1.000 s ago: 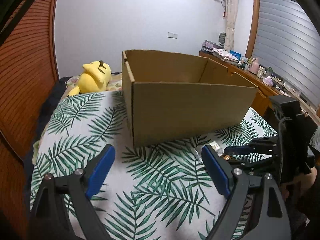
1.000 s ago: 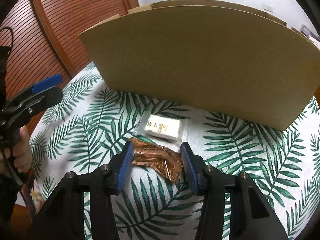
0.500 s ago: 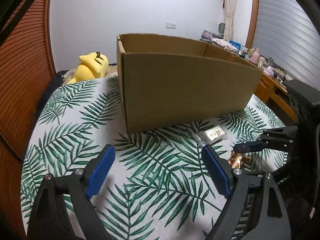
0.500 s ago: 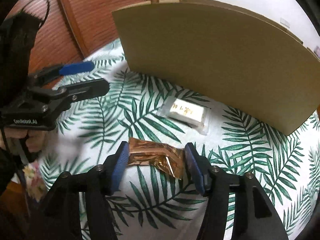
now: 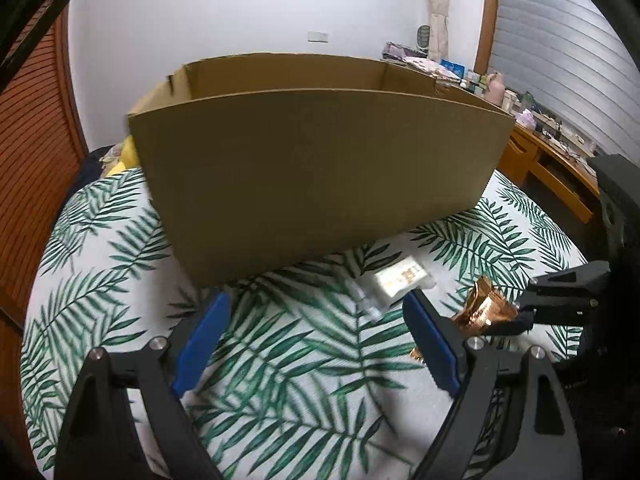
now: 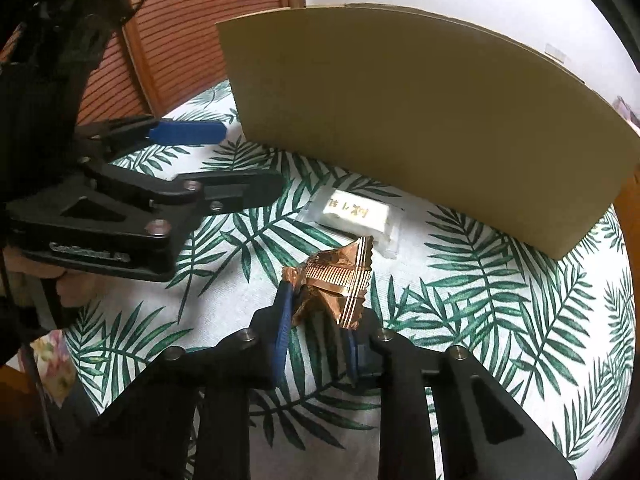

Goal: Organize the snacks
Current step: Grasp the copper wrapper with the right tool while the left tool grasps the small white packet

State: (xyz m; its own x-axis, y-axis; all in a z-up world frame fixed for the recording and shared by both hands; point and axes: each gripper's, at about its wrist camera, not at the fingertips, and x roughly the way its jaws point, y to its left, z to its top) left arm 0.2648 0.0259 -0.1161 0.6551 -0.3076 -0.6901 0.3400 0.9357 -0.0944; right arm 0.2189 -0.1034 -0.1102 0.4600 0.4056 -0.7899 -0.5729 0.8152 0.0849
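In the right wrist view, the right gripper [image 6: 316, 316] at lower centre is clamped on a crumpled copper-coloured foil snack packet [image 6: 334, 280], whose upper end sticks up past the blue-padded fingers [image 6: 283, 312]. Just beyond it, a white snack bar in a clear wrapper [image 6: 356, 216] lies flat on the white cloth printed with green palm leaves [image 6: 500, 292], near the foot of the large open brown cardboard box [image 6: 420, 112] filling the upper right. Only the box's outer wall shows here. The left gripper [image 6: 224, 160] reaches in from the left edge, its fingers spread apart with nothing between them.

The left wrist view looks from higher up and shows part of the box's [image 5: 320, 168] inner walls, though not its floor. The left gripper [image 5: 316, 332] frames the lower part of the frame, wide apart over the cloth [image 5: 280, 380]. The white bar [image 5: 400, 278] sits right of centre, and the foil packet [image 5: 484, 310] is at the right, pinched in the right gripper [image 5: 516, 316]. A cluttered wooden desk [image 5: 552, 160] stands at upper right.
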